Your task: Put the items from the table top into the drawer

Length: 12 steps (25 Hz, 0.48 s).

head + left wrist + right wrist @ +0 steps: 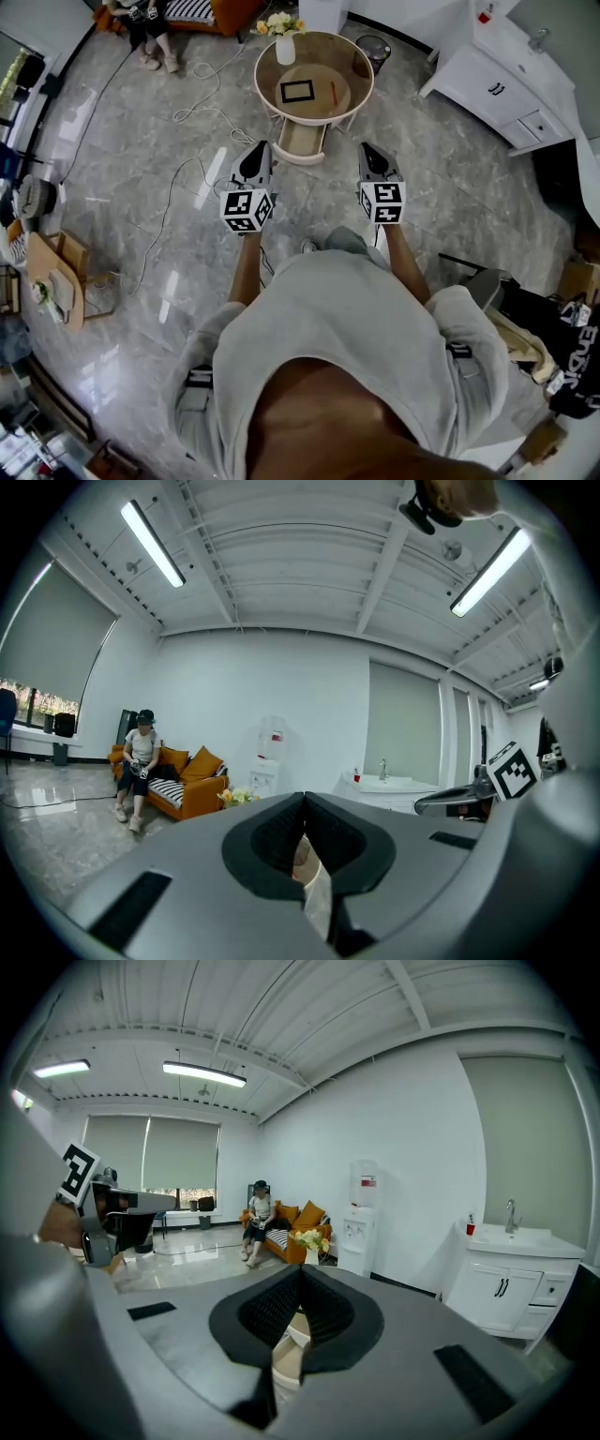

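Note:
A round table (261, 89) stands ahead with its drawer (302, 141) pulled open toward me. On its top lie a black-framed square (297, 92) and a red pen (332, 92); a white vase of flowers (285, 45) stands at the far edge. My left gripper (255, 150) and right gripper (367, 150) are held side by side above the floor, short of the drawer. Both have their jaws together with nothing between them. In the right gripper view the gripper (301, 1269) points at the drawer (289, 1354); in the left gripper view the gripper (303, 797) points level.
A dark bin (372, 52) stands right of the table and a white sink cabinet (506, 84) further right. A cable (192, 108) trails over the tiled floor at left, near cardboard boxes (56, 272). A person (139, 761) sits on an orange sofa.

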Available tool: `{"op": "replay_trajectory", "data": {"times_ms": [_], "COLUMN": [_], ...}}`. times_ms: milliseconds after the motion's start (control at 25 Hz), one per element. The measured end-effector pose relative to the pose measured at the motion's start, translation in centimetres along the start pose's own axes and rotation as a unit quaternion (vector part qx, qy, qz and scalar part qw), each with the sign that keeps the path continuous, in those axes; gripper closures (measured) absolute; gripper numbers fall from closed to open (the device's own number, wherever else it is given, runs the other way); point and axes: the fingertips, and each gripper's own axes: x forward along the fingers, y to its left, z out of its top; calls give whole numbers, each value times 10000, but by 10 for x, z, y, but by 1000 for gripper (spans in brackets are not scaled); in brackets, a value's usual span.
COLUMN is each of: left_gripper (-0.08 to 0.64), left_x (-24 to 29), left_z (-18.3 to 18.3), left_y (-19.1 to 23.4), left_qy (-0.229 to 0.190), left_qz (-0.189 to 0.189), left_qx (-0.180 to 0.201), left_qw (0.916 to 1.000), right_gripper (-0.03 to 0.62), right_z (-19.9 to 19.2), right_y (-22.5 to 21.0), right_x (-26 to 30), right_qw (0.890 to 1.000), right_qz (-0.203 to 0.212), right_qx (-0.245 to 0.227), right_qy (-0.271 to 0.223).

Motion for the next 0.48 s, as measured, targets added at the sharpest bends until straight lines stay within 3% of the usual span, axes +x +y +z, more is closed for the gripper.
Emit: {"op": "replay_trajectory", "data": {"times_ms": [240,480], "left_gripper": [545,545], "left_x": [24,51], "left_z": [-13,-27], "left_y": [3,27], "left_qy": [192,420], "left_qz": [-22,240], "left_qx": [-99,-187], "left_qw": [9998,9987], "right_gripper": [569,569], "right_z": [-6,-20], "right_y": [-14,-17], "right_x": [23,70], "right_qw": [9999,9987], "right_qz": [-5,287], "right_qx": [52,107], "right_qy": [164,397]}}
